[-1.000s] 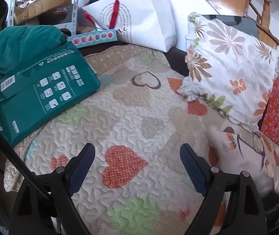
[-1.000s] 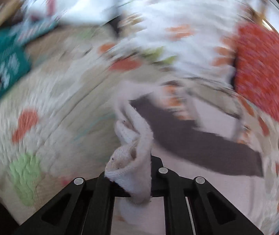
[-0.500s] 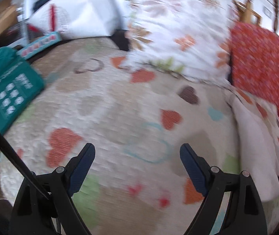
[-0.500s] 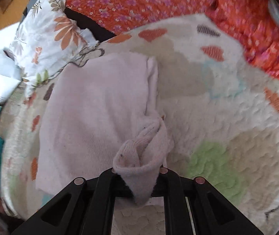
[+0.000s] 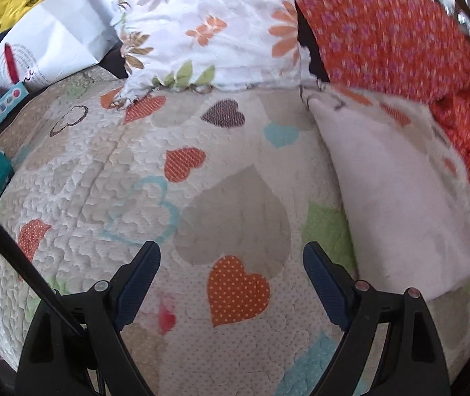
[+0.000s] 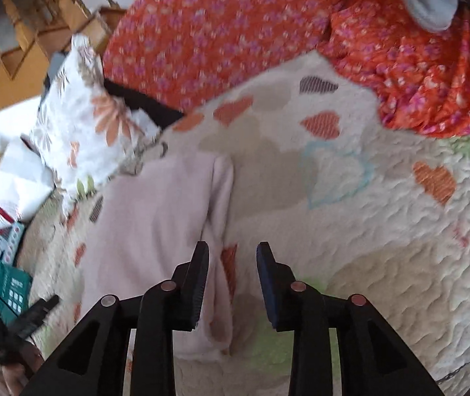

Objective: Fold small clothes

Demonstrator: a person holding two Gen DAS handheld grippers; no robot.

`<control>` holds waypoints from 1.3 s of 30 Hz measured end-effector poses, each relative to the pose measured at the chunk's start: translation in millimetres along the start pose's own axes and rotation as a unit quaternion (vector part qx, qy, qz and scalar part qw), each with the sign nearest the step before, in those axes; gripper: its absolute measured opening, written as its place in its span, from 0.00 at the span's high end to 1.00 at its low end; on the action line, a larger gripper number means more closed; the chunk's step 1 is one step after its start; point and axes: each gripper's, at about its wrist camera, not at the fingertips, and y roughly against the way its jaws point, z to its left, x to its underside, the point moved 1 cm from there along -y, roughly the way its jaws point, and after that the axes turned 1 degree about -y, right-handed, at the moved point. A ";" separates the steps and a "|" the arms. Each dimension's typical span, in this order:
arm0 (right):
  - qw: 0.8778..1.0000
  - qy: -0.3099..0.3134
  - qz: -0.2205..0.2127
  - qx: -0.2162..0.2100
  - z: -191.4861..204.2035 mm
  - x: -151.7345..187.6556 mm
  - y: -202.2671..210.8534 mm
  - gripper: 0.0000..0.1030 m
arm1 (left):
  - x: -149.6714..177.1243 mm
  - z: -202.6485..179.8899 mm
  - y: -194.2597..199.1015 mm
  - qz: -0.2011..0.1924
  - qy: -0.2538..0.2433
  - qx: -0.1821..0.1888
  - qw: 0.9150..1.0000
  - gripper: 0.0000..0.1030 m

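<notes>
Pale pink garment (image 6: 155,231) lies flat on heart-print quilt (image 6: 383,247), centre-left of the right wrist view; long axis runs lower frame to upper centre. Looks soft, light, limp; best pinched at a corner or hem. Right gripper (image 6: 232,257) opening, nothing pinched. Left gripper (image 5: 231,260) wide, empty.

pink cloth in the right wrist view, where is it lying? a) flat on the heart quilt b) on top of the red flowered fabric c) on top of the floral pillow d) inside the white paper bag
a: the pink cloth lies spread flat on the heart quilt, just below the floral pillow and clear of the red flowered fabric.
</notes>
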 end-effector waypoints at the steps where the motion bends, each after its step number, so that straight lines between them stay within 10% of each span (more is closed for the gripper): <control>1: 1.000 0.000 -0.001 -0.003 1.0 0.6 0.8 0.68 | 2.1 -2.7 -5.6 0.008 -0.004 -0.005 1.000 0.15; 9: 0.990 0.028 0.057 -0.127 68.4 -7.4 -36.1 0.70 | 23.5 -4.1 -45.0 0.086 0.008 0.003 0.996 0.14; 14: 0.925 -0.029 0.207 -0.318 116.8 1.7 -113.0 0.69 | 31.2 -1.5 -46.0 0.065 0.018 -0.007 0.998 0.04; 23: 0.925 -0.033 0.266 -0.270 148.8 -30.9 -205.2 0.83 | 37.2 0.2 -45.3 0.042 0.031 -0.013 0.999 0.00; 28: 0.942 -0.077 0.227 -0.236 140.4 -60.2 -216.0 0.79 | 37.0 -1.2 -44.6 0.037 0.038 -0.017 0.998 0.00; 39: 0.903 -0.085 0.278 -0.318 103.2 14.1 -154.8 0.77 | 31.4 4.7 -44.5 0.073 0.037 0.001 0.997 0.00</control>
